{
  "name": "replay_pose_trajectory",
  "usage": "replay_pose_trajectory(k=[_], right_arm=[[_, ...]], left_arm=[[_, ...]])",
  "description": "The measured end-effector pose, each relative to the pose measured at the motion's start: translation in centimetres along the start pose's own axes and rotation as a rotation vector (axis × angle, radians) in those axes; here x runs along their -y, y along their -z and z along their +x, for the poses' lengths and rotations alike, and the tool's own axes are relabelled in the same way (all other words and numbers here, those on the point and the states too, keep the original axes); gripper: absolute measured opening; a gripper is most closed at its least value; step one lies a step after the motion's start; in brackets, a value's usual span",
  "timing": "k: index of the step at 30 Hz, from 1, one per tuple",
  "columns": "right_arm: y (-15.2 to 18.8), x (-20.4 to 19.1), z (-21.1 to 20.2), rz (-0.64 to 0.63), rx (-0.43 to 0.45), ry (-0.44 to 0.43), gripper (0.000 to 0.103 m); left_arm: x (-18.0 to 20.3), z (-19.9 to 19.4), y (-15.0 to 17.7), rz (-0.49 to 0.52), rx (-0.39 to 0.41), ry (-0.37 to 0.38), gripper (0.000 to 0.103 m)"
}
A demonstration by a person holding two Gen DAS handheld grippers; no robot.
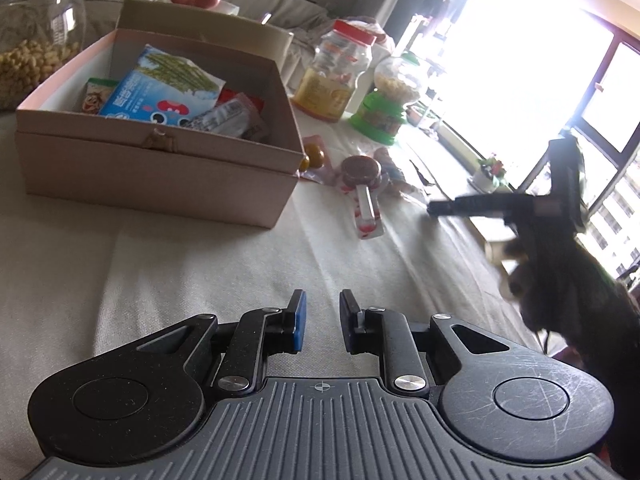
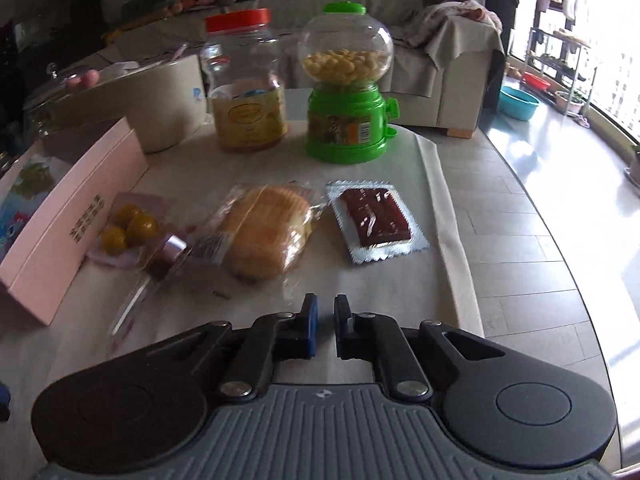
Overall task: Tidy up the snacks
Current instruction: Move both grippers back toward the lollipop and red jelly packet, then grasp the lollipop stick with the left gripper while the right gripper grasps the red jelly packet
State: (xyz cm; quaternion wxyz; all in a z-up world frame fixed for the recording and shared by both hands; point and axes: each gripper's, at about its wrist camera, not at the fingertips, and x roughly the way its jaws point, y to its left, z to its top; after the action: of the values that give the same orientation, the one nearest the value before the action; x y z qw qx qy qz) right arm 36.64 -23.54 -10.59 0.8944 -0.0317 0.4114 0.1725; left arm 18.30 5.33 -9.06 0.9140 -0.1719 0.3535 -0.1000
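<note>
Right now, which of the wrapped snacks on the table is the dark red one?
The flat slab in the silver crinkle-edged wrapper, farthest right. The bread roll beside it is golden, and the round sweets are yellow.

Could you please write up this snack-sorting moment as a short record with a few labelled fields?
surface: table with pale cloth
box: open pink box, packets already inside
loose snacks: wrapped bread, red bar in silver wrapper, yellow balls packet, lollipop
containers: red-lidded jar, green candy dispenser
left tool: nearly closed, empty
right tool: shut, empty, near the bread
</note>
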Motion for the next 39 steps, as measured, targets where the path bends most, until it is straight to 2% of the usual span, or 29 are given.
replay_pose_trajectory(k=[4, 6, 8, 9, 10, 12, 14, 16, 19, 21, 23, 24, 27, 29, 32, 36, 39], right_arm=[[0.6, 0.1, -2.4, 0.021, 0.031, -0.063, 0.008], [-0.1, 0.6, -2.9, 0.021, 0.061, -0.046, 0.009], [-1.3, 1.5, -2.6, 0.023, 0.080, -0.008, 0.015], [-1.9, 2.0, -2.2, 0.028, 0.084, 0.006, 0.028], [-2.4, 2.4, -1.6, 0.029, 0.087, 0.011, 0.046], [-3.5, 3.1, -0.1, 0.039, 0.095, 0.040, 0.064], [-4.7, 4.2, 1.8, 0.074, 0.089, 0.063, 0.064], [-5.8, 5.6, 3.6, 0.130, 0.078, 0.047, 0.064], [-6.5, 8.2, 6.5, 0.239, 0.000, -0.062, 0.066], [-6.2, 8.9, 7.0, 0.266, 0.012, -0.080, 0.065], [-5.8, 8.3, 6.5, 0.192, 0.024, -0.072, 0.059], [-5.4, 7.6, 6.1, 0.135, 0.035, -0.055, 0.053], [-4.0, 5.1, 4.7, -0.043, 0.066, 0.010, 0.049], [-3.4, 4.0, 4.1, -0.104, 0.072, 0.017, 0.044], [-2.8, 4.0, 2.5, -0.044, 0.068, -0.017, 0.040], [-0.1, 3.5, -0.1, -0.016, 0.056, -0.052, 0.039], [2.1, 3.1, -1.6, 0.006, 0.031, -0.074, 0.039]], left_arm=[[0.9, 0.2, -0.4, 0.024, 0.000, -0.001, 0.021], [1.9, 0.9, -1.0, 0.071, 0.015, 0.004, 0.021], [3.2, 2.1, -2.1, 0.124, 0.028, -0.019, 0.021], [3.8, 2.8, -2.7, 0.144, 0.035, -0.025, 0.021], [4.4, 3.6, -3.3, 0.163, 0.041, -0.027, 0.021], [5.7, 5.2, -4.3, 0.213, 0.047, -0.035, 0.021], [6.8, 7.0, -5.2, 0.264, 0.048, -0.073, 0.021], [7.4, 8.6, -5.9, 0.297, 0.043, -0.120, 0.021], [7.6, 10.3, -6.6, 0.299, 0.025, -0.130, 0.021], [7.6, 11.4, -6.8, 0.304, 0.006, -0.138, 0.021], [7.5, 12.4, -6.9, 0.305, -0.001, -0.153, 0.025], [7.4, 12.7, -6.9, 0.306, 0.002, -0.153, 0.026], [7.4, 13.5, -6.9, 0.318, 0.014, -0.154, 0.025], [7.4, 13.7, -6.8, 0.323, 0.013, -0.154, 0.025], [7.6, 12.9, -6.2, 0.335, -0.017, -0.130, 0.019], [7.7, 11.1, -4.6, 0.360, -0.037, -0.109, 0.020], [7.3, 9.6, -3.7, 0.349, -0.067, -0.065, 0.019]])
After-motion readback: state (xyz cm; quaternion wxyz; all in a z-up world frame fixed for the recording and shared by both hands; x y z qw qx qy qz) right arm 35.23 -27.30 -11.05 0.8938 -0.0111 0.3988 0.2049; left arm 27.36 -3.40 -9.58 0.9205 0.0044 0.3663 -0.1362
